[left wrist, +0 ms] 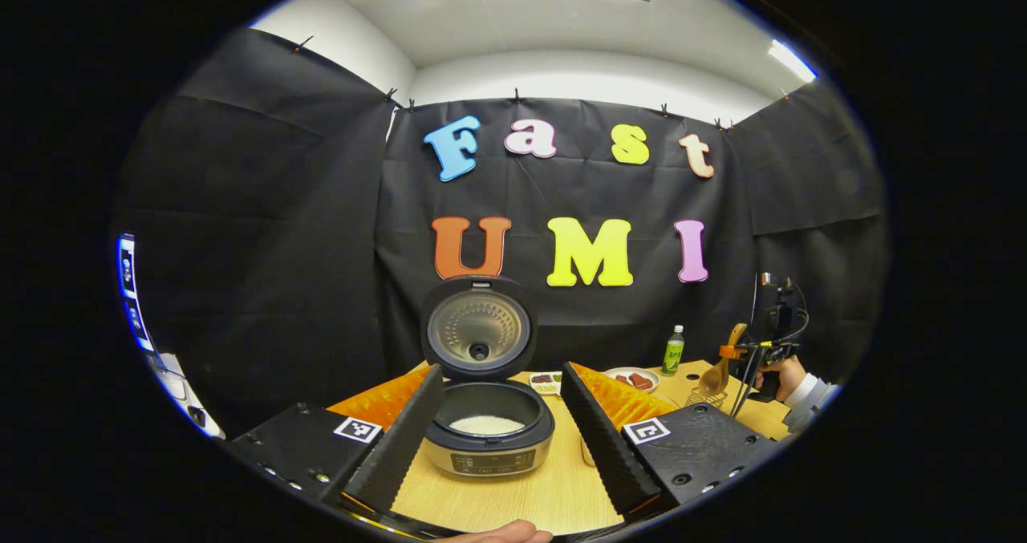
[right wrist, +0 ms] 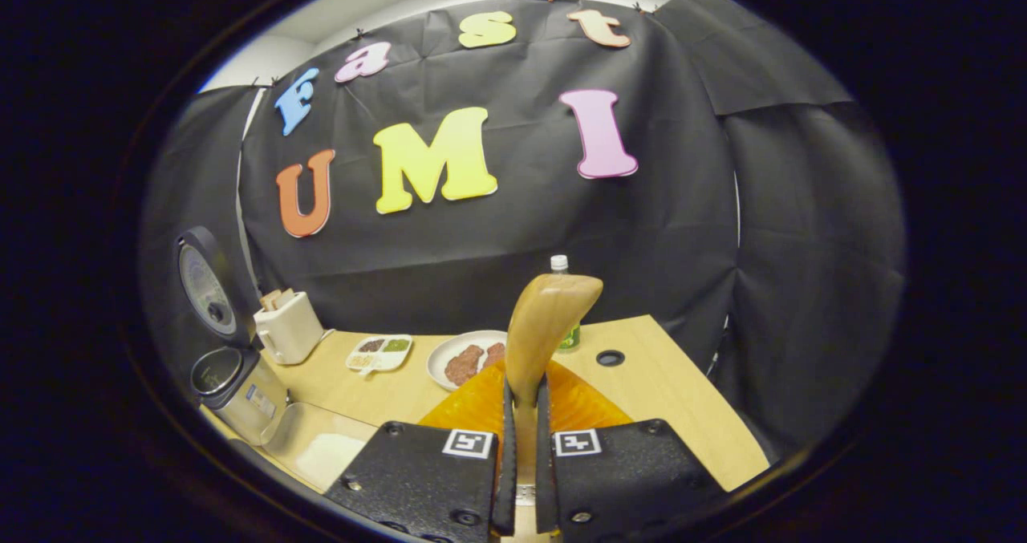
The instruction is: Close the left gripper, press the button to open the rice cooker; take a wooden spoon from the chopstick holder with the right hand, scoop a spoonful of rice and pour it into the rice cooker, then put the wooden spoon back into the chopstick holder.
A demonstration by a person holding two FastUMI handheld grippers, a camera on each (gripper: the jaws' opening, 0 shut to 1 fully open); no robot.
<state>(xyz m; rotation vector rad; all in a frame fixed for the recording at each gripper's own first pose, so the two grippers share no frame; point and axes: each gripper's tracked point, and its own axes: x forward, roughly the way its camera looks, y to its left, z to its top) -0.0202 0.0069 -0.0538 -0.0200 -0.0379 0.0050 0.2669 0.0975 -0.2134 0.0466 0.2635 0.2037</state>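
Jaws, left gripper [left wrist: 501,435]: spread wide, framing the round silver rice cooker [left wrist: 488,429] with lid up, white rice inside.
Jaws, right gripper [right wrist: 521,455]: clamped on the light wooden spoon [right wrist: 539,336] handle.
Spoon: above the wire chopstick holder [left wrist: 706,399] on the pale wood bench [left wrist: 554,487].

Smooth wooden spoon [right wrist: 545,326], matt cloth wall [right wrist: 481,246]

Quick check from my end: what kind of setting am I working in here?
Most likely a staged kitchen counter inside a recording booth. A wooden table holds an open rice cooker, a toaster and a plate of food, with black cloth hung all around as walls.
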